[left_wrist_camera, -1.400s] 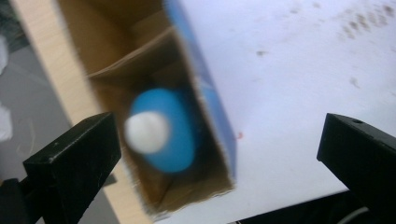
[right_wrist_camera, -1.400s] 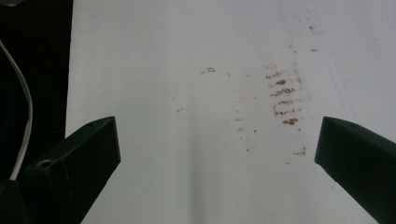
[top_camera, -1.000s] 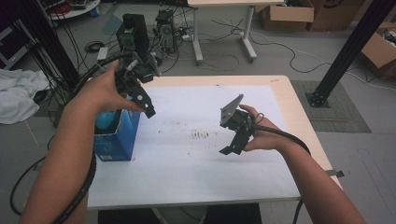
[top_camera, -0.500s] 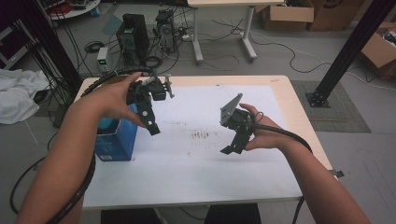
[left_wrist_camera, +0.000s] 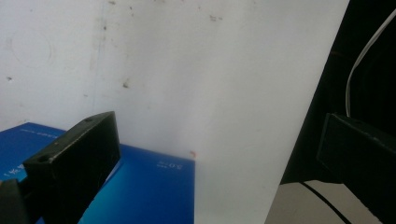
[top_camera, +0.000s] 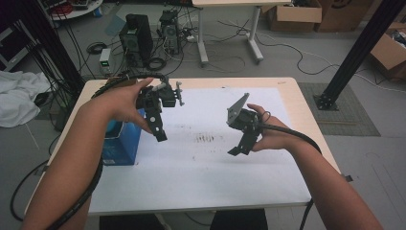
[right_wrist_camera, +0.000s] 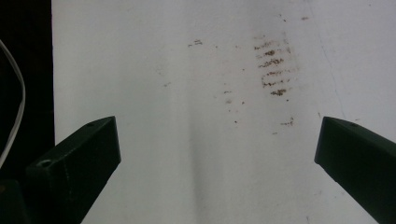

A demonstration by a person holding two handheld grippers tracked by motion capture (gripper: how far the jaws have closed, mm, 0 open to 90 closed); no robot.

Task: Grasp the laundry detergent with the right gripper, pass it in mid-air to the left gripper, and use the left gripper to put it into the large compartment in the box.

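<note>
Table [top_camera: 306, 124]: pale wood-look rim, smooth, with a matt white paper-like sheet [top_camera: 201, 163] over most of its top; the sheet carries rough brown smudges [right_wrist_camera: 273, 70] near its middle and faint specks elsewhere. Box [top_camera: 125, 141] at the table's left edge: blue cardboard with a slightly glossy printed face. Left gripper [top_camera: 159, 125] and right gripper [top_camera: 239, 143]: matt black plastic, the jaw faces finely textured; a dull grey metal-looking plate [top_camera: 236, 109] tops the right gripper.
</note>
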